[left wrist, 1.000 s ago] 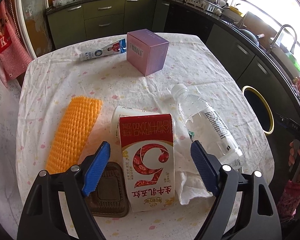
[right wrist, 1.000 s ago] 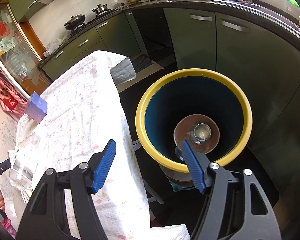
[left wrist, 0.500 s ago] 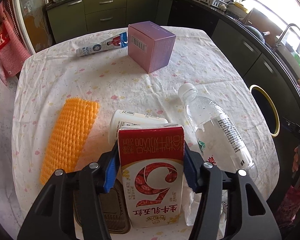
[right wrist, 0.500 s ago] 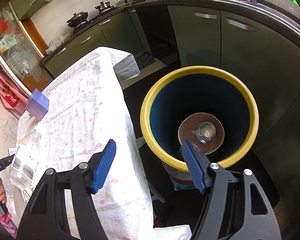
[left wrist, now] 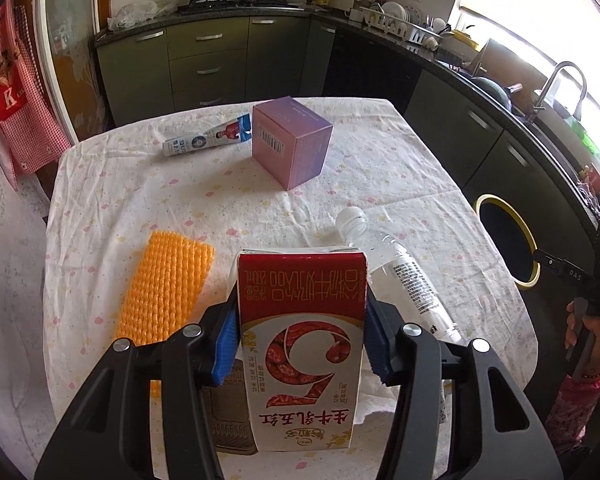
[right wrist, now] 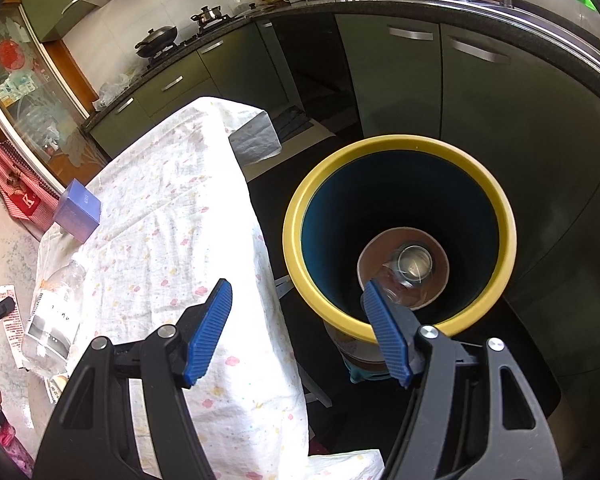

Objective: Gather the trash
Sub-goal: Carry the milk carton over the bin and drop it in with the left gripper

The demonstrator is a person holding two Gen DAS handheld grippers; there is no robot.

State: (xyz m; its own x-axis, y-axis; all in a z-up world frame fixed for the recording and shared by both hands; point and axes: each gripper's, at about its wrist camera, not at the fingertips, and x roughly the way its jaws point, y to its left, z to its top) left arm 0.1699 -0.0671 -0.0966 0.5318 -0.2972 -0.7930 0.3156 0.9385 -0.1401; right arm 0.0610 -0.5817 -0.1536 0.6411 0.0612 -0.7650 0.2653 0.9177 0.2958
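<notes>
A floral-clothed table (left wrist: 364,168) stood in a kitchen with green cabinets (left wrist: 204,60). The left gripper (left wrist: 300,344), its jaws having just closed, clamped a red-and-white milk carton (left wrist: 302,344) at six o'clock. The right gripper (right wrist: 296,328) gaped empty over the yellow-rimmed bin (right wrist: 504,216) at three o'clock.

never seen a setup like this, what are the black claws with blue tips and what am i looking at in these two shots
Each is a hand-held gripper a person carries, with a camera looking along its fingers. In the left view, the left hand-held gripper has just closed on a red and white milk carton. On the table lie a clear bottle, orange foam net, purple box and tube. In the right view, the right hand-held gripper is open and empty above a yellow-rimmed bin.
</notes>
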